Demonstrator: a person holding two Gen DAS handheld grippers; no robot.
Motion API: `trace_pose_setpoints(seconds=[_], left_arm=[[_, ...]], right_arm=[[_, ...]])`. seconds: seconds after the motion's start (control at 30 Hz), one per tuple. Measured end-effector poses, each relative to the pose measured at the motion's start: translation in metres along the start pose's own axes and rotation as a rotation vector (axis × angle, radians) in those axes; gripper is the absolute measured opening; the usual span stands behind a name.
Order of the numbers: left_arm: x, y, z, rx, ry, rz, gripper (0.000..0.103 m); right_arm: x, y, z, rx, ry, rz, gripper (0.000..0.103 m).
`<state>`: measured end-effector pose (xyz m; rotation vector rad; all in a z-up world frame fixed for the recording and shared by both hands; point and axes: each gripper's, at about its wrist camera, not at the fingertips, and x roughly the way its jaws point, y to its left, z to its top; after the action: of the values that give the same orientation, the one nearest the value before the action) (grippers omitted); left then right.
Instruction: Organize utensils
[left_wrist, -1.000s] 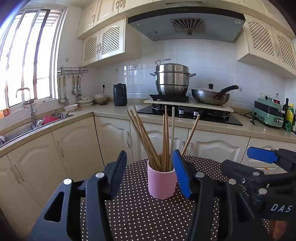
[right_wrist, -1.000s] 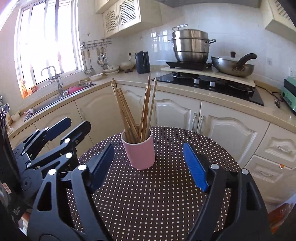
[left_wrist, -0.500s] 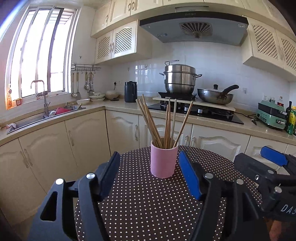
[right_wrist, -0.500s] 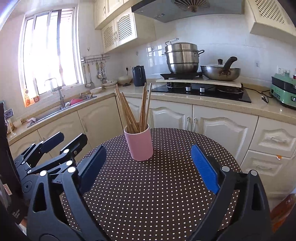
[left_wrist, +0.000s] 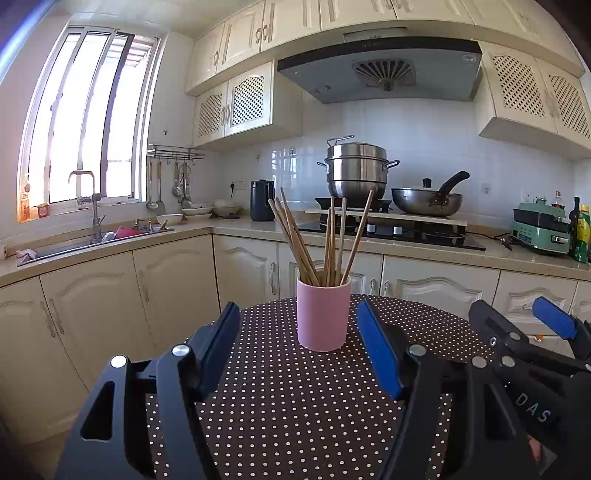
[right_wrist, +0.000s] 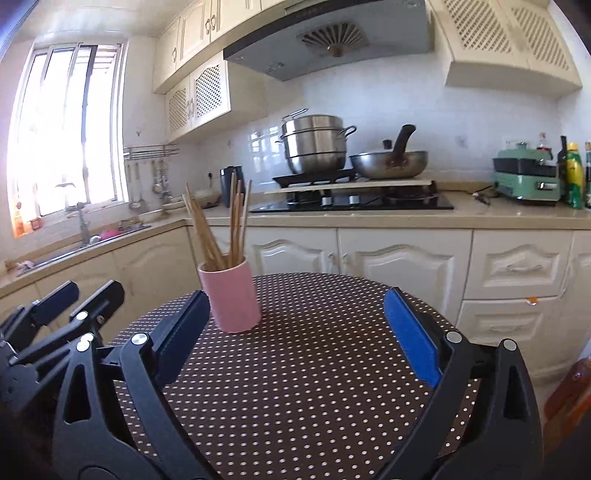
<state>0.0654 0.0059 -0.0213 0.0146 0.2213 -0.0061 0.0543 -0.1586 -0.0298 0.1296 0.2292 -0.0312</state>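
Observation:
A pink cup (left_wrist: 323, 314) stands upright on a round brown table with white dots (left_wrist: 295, 398). Several wooden chopsticks (left_wrist: 321, 240) stand in it, fanned out. My left gripper (left_wrist: 301, 332) is open and empty, just short of the cup, which sits between its fingers' line. In the right wrist view the cup (right_wrist: 231, 299) stands left of centre with the chopsticks (right_wrist: 221, 225) in it. My right gripper (right_wrist: 295, 314) is open and empty, over the table (right_wrist: 314, 387), to the right of the cup. Each gripper shows at the edge of the other's view.
A kitchen counter (left_wrist: 406, 251) runs behind the table with a hob, a steel pot (left_wrist: 356, 170), a pan (left_wrist: 426, 199), a black kettle (left_wrist: 261, 200) and a green appliance (left_wrist: 541, 229). A sink (left_wrist: 92, 240) lies at the left under the window. Cupboard doors stand close behind the table.
Both grippers have drawn back and tilted up from the cup, so it looks smaller and farther. The cup and chopsticks have not moved. Both grippers stay open.

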Motion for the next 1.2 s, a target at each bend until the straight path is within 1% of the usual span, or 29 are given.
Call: trace_pose_setpoints(seconds=[0.1,0.2,0.3,0.37,0.43,0.5,0.57,0.8,0.87,0.97,1.2], left_arm=[[0.005,0.001,-0.009,-0.011,-0.007,-0.010,0.066],[0.011,0.004,-0.014,-0.021,-0.020,-0.010,0.066],[0.014,0.005,-0.020,-0.020,-0.033,-0.011,0.066],[0.015,0.006,-0.024,-0.024,-0.039,-0.016,0.066],[0.016,0.004,-0.028,-0.005,-0.051,-0.002,0.066],[0.015,0.003,-0.027,-0.010,-0.054,-0.024,0.066],[0.014,0.005,-0.026,-0.021,-0.064,-0.035,0.066],[0.013,0.007,-0.025,-0.034,-0.067,-0.014,0.066],[0.013,0.009,-0.026,-0.039,-0.068,-0.015,0.066],[0.014,0.007,-0.026,-0.028,-0.064,0.005,0.067],[0.013,0.008,-0.026,-0.034,-0.064,-0.006,0.069]], right_arm=[[0.004,-0.004,-0.010,0.007,0.001,-0.006,0.093],[0.004,-0.005,-0.018,0.005,-0.024,-0.009,0.094],[0.002,-0.007,-0.023,0.007,-0.050,0.007,0.094],[0.003,-0.008,-0.023,0.012,-0.043,-0.001,0.094],[0.003,-0.010,-0.022,0.020,-0.044,-0.006,0.094],[0.001,-0.010,-0.021,0.023,-0.059,-0.002,0.094],[0.000,-0.008,-0.021,0.011,-0.064,-0.015,0.094],[-0.004,0.006,-0.023,-0.062,-0.086,-0.037,0.094],[-0.005,0.007,-0.023,-0.063,-0.089,-0.029,0.094],[-0.003,0.007,-0.022,-0.062,-0.080,-0.037,0.094],[-0.003,0.005,-0.022,-0.053,-0.080,-0.034,0.094]])
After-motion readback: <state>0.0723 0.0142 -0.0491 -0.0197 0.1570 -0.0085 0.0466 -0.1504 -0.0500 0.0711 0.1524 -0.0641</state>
